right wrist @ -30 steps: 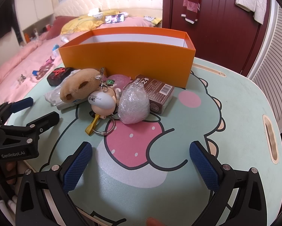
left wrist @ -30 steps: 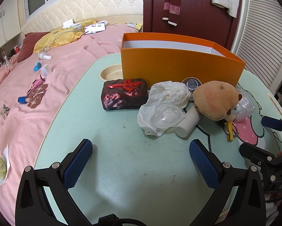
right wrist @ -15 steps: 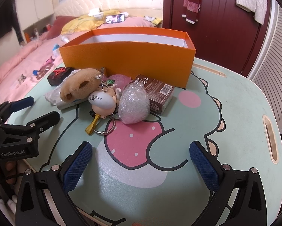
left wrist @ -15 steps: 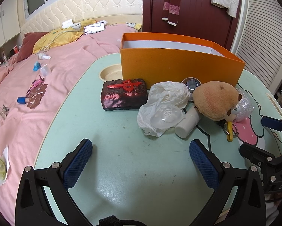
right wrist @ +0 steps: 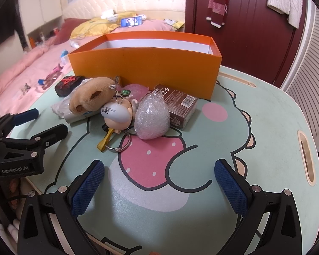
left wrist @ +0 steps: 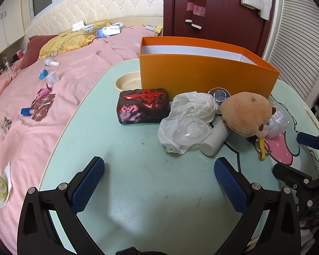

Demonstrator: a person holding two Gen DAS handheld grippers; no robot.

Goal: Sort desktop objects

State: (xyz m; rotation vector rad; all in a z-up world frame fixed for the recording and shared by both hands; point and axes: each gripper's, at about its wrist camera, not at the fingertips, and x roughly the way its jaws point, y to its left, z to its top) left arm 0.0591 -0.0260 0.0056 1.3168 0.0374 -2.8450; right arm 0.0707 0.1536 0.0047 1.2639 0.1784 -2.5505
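Both claws hovering released over worktop (left wrist: 138, 170); left claw (left wrist: 159, 182) facing crumpled bag (left wrist: 180, 114) ahead; right claw (right wrist: 159, 182) facing wrapped lump (right wrist: 152, 116) ahead; orange box (right wrist: 146, 70) beyond.

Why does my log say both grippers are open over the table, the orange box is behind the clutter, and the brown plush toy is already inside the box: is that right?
One thing is wrong: the brown plush toy is not in the orange cardboard box. It lies on the table in front of it, among the clutter, as the right wrist view shows. Left gripper and right gripper are both open.
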